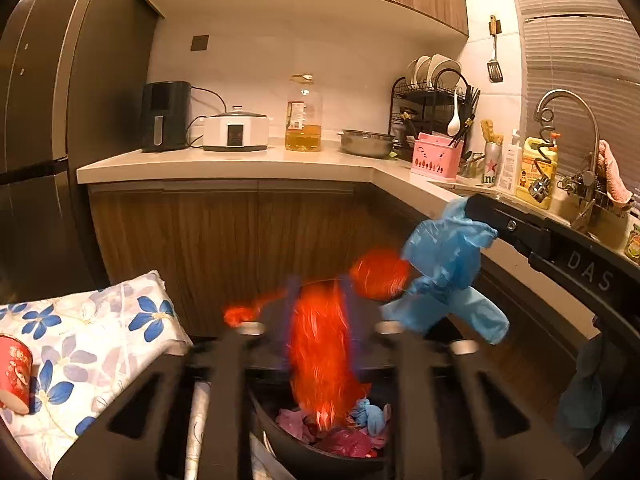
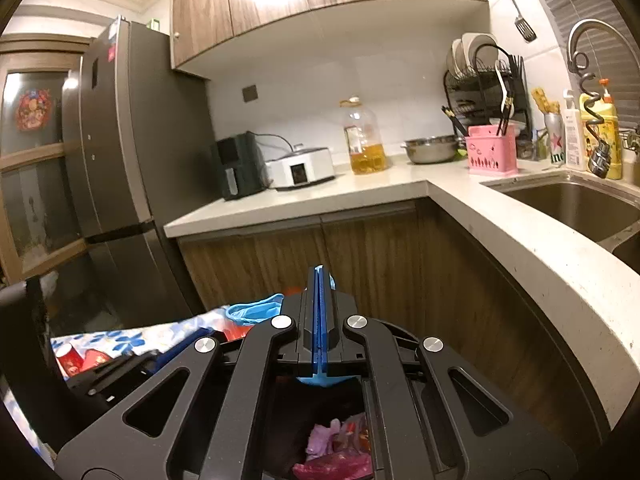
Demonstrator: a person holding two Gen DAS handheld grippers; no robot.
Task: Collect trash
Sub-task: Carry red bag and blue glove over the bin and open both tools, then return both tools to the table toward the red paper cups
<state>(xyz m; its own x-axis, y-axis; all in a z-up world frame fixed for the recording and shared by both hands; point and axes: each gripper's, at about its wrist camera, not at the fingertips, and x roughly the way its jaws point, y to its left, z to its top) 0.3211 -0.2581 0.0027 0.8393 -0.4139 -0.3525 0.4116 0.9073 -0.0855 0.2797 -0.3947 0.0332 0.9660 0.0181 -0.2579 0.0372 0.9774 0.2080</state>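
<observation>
While we look along the left gripper [image 1: 320,332] in the lower middle of its frame, its jaws stand apart and a red plastic bag [image 1: 320,360], blurred, hangs between them without being pinched; its lower end reaches into the black bin [image 1: 280,436] at the bottom centre. In that bin we see pink and purple scraps [image 1: 348,440] and a bit of blue.

At the right of the same frame the right gripper [image 1: 472,204] comes in from the edge, jaws closed on a crumpled blue plastic bag [image 1: 448,264] that dangles above and to the right of the bin, touching the red bag's upper end. From the right wrist view, we see those jaws [image 2: 318,320] pressed together with blue film squeezed in the seam, and the bin [image 2: 288,420] below them.

At the lower left lies a flower-print cloth [image 1: 100,328] with a red paper cup [image 1: 14,376] on it. Across the upper half runs the white countertop [image 1: 240,160].
</observation>
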